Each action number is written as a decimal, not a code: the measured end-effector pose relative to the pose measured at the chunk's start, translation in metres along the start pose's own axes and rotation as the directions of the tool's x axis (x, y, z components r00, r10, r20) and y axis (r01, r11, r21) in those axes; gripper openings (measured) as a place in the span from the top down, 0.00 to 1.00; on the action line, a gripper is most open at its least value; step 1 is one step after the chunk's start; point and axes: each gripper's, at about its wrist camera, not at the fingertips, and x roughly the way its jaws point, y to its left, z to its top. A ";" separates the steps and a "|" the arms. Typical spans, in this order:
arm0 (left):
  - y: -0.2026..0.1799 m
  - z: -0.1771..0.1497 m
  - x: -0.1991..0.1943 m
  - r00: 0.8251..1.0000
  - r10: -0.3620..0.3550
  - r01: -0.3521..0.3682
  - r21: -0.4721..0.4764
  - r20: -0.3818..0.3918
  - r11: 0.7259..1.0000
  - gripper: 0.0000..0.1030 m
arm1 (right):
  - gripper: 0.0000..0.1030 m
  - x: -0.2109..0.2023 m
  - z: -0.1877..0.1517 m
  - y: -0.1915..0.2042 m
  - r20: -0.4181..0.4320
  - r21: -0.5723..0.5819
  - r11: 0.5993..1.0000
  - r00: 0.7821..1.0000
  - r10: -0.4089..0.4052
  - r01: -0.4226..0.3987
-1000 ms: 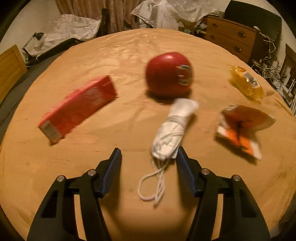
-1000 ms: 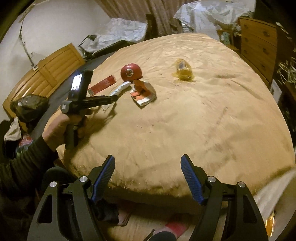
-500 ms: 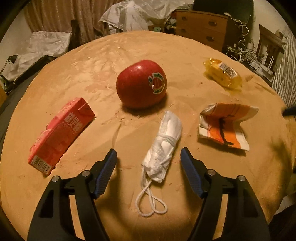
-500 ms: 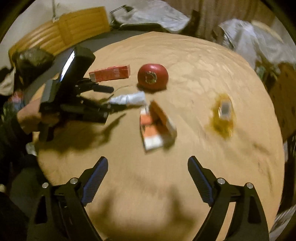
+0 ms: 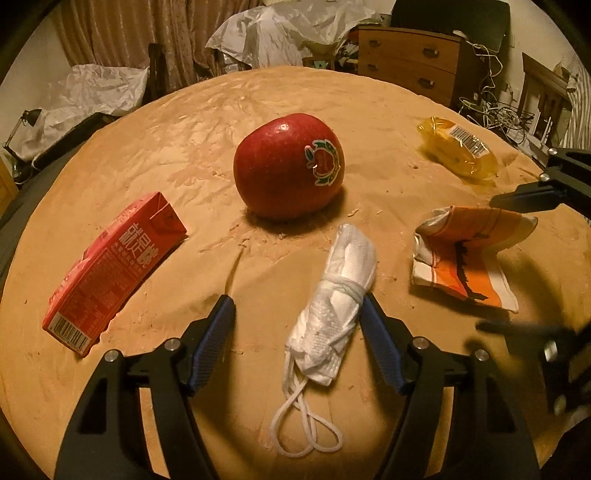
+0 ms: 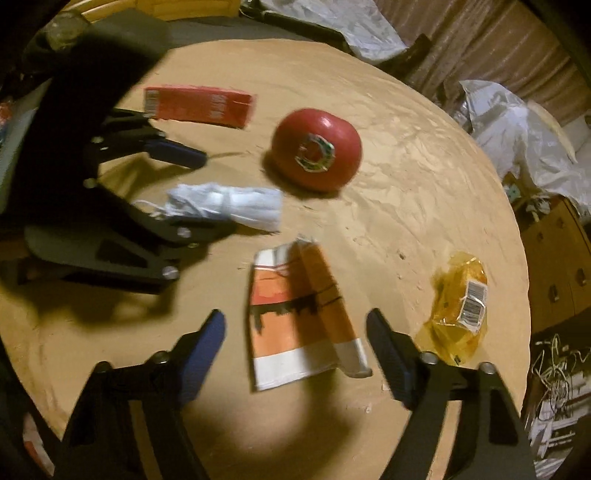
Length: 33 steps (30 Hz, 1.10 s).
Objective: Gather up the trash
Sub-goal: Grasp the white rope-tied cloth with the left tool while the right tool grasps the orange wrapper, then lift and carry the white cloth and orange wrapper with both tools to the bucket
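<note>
A rolled white face mask point(image 5: 336, 302) with loose ear loops lies on the tan round table point(image 5: 184, 140). My left gripper point(image 5: 297, 304) is open with the mask between its fingers, near the right one. A crumpled orange-and-white paper wrapper point(image 6: 295, 317) lies between the open fingers of my right gripper point(image 6: 295, 325); it also shows in the left wrist view point(image 5: 465, 258). A red carton point(image 5: 114, 266) lies at left, a yellow plastic wrapper point(image 5: 458, 149) at far right. The mask point(image 6: 225, 205) and the left gripper point(image 6: 207, 192) show in the right wrist view.
A red apple point(image 5: 290, 166) with a sticker sits mid-table behind the mask. A wooden dresser point(image 5: 410, 70), plastic bags point(image 5: 280, 33) and cables point(image 5: 498, 110) surround the table. The yellow wrapper point(image 6: 461, 306) lies right of my right gripper.
My right gripper has moved in over the table and now straddles the orange wrapper. My left gripper has moved slightly closer around the mask.
</note>
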 end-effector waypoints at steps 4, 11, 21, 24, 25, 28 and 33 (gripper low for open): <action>0.000 0.000 0.000 1.000 0.007 -0.006 -0.013 0.009 1.000 0.38 | 0.48 0.010 -0.007 -0.004 -0.007 0.025 1.000 1.000 0.004 -0.003; 0.000 0.000 0.000 1.000 0.014 -0.014 -0.013 0.012 1.000 0.39 | 0.45 0.015 -0.007 -0.002 0.003 0.045 0.999 1.000 -0.013 0.013; 0.002 0.001 -0.001 0.999 0.031 -0.031 -0.025 0.013 0.999 0.46 | 0.58 0.009 -0.006 -0.011 0.024 0.105 0.994 0.999 -0.027 0.024; 0.007 0.001 -0.006 0.999 0.039 -0.037 -0.054 0.031 0.998 0.68 | 0.58 -0.002 -0.010 -0.014 0.062 0.149 0.989 0.998 -0.032 0.022; 0.009 0.000 -0.007 0.999 0.034 -0.031 -0.066 0.034 0.997 0.73 | 0.58 -0.008 -0.012 -0.016 0.080 0.175 0.984 0.996 -0.032 0.018; 0.012 -0.002 -0.013 0.999 0.032 -0.028 -0.094 0.041 0.995 0.75 | 0.58 -0.027 -0.020 -0.019 0.122 0.235 0.972 0.992 -0.032 0.003; 0.008 -0.008 -0.043 0.996 0.036 -0.025 -0.130 0.087 0.991 0.75 | 0.58 -0.067 -0.043 -0.012 0.190 0.315 0.949 0.980 -0.059 -0.004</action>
